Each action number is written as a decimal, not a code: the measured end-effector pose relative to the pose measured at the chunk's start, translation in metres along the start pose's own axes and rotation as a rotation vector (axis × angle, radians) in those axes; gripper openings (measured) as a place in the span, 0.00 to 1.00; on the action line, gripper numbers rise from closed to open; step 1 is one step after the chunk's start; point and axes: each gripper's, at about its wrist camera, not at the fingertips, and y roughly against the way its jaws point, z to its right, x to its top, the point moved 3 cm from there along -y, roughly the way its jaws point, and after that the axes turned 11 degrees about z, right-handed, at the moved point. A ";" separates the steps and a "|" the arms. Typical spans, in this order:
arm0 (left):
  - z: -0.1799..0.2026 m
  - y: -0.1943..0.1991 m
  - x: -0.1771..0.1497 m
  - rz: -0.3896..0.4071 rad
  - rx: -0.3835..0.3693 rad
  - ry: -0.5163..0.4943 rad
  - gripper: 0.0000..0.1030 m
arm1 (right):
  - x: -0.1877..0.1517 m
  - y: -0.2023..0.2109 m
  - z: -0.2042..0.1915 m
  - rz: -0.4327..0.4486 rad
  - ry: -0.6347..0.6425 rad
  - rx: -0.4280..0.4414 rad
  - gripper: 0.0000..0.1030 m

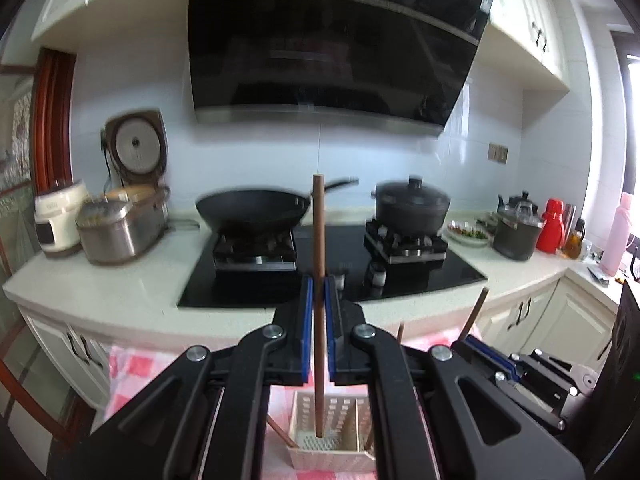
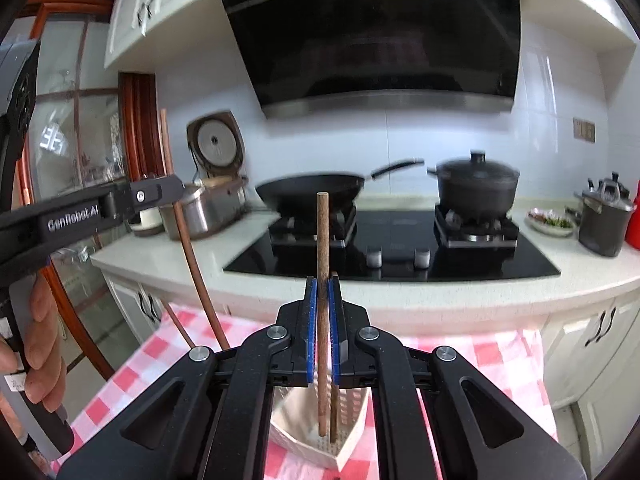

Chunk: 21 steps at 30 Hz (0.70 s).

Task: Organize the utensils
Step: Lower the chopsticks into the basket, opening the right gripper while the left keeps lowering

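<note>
Your left gripper (image 1: pixel 319 300) is clenched on one upright brown chopstick (image 1: pixel 319 264), and your right gripper (image 2: pixel 323 300) grips another chopstick (image 2: pixel 322 248). Both sticks hang over the white perforated basket (image 1: pixel 344 458) on the near checked cloth (image 1: pixel 132 368).

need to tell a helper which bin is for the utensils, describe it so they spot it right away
Find the pink checked tablecloth in front of the stove counter. On it stands a cream perforated basket with inner dividers, the only container there, with brown chopsticks poking into it.

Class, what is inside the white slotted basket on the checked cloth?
Brown chopsticks lean inside the basket, and a held chopstick hangs over it. The tools' black arms hide the rest.
</note>
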 end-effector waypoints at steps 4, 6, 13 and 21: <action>-0.011 -0.023 -0.041 -0.080 0.015 0.020 0.06 | -0.026 -0.018 0.009 -0.097 -0.027 -0.003 0.06; -0.018 -0.031 -0.059 -0.111 0.026 0.026 0.06 | -0.039 -0.025 0.013 -0.130 -0.038 -0.005 0.06; -0.022 -0.043 -0.103 -0.153 0.068 -0.037 0.06 | -0.066 -0.041 0.026 -0.178 -0.092 -0.019 0.06; -0.027 -0.012 -0.095 -0.055 0.106 -0.067 0.37 | -0.063 -0.028 0.029 -0.147 -0.100 -0.015 0.14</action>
